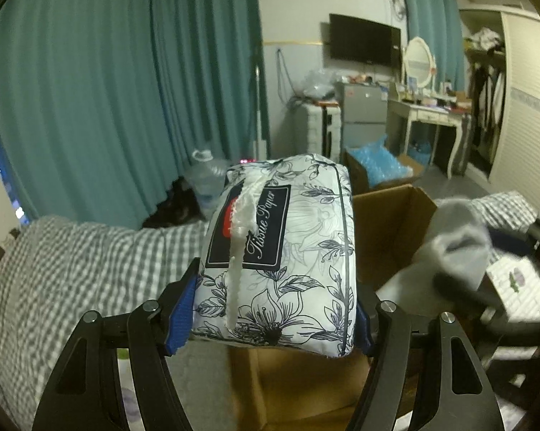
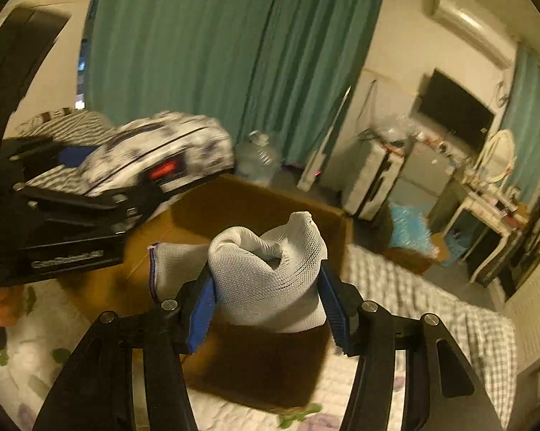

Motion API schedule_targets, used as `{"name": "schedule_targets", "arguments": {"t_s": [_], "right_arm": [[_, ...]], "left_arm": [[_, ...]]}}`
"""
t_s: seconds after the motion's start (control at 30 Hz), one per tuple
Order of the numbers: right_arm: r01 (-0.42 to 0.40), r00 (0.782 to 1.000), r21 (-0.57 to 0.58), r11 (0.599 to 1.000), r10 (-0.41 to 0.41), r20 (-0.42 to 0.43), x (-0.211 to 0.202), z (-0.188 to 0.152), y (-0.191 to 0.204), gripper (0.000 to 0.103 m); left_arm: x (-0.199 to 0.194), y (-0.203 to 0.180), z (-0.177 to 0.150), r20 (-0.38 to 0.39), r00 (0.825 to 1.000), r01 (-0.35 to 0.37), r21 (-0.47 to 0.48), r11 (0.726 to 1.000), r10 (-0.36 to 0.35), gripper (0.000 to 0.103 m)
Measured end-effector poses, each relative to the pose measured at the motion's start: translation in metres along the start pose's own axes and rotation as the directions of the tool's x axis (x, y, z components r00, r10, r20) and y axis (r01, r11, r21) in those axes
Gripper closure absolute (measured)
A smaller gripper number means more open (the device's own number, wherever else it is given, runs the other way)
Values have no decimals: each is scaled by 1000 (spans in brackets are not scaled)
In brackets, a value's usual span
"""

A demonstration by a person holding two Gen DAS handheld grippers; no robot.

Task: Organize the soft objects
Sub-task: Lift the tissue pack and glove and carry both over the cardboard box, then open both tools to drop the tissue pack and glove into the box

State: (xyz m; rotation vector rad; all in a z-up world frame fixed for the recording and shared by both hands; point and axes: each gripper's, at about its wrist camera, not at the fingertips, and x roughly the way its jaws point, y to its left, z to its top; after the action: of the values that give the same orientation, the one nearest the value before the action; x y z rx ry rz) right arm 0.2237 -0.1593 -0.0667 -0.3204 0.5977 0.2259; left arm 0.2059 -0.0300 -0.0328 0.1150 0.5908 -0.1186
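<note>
Over the bed, the open cardboard box (image 2: 255, 208) waits below both loads; bring each squarely above its mouth and lower it inside before letting go, or soft things may catch the rim. Left gripper (image 1: 270, 319) clamps the floral tissue pack (image 1: 280, 248) half-wide; right gripper (image 2: 268, 309) pinches a bunched white mesh cloth (image 2: 270, 276).

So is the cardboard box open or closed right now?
Open. In the right wrist view the cardboard box shows its brown inner walls, with no lid or flaps over the top. Whether anything lies inside, I cannot tell.
</note>
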Motion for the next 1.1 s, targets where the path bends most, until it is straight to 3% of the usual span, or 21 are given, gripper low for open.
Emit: {"name": "schedule_targets", "arguments": {"t_s": [0.2,0.33,0.5,0.6,0.77,0.93,1.1], "right_arm": [[-33,995,-28,999,30,-93,14,-19,13,48],[-42,993,-12,999,40,-113,16,-26,11,48],[-40,993,0,999,40,-113,17,-28,2,45],[-39,994,-7,999,38,-105,16,-28,1,41],[-39,996,-15,999,38,-75,10,-25,3,32],[-34,999,-8,999,33,-38,-4,-24,-1,31],[-24,999,24,999,23,26,-30,-17,-10,31]], "left_arm": [[-1,0,1,-10,1000,0,6,1000,0,34],[-1,-4,4,-33,998,60,-4,998,-60,31],[28,-15,-7,-160,986,52,9,999,-49,30],[36,-17,-13,-192,980,48,7,999,-45,30],[27,-20,-13,-162,985,54,5,999,-53,25],[14,-16,-1,-114,989,86,-39,996,-90,23],[-9,-6,8,-61,995,71,-67,995,-75,23]]}}
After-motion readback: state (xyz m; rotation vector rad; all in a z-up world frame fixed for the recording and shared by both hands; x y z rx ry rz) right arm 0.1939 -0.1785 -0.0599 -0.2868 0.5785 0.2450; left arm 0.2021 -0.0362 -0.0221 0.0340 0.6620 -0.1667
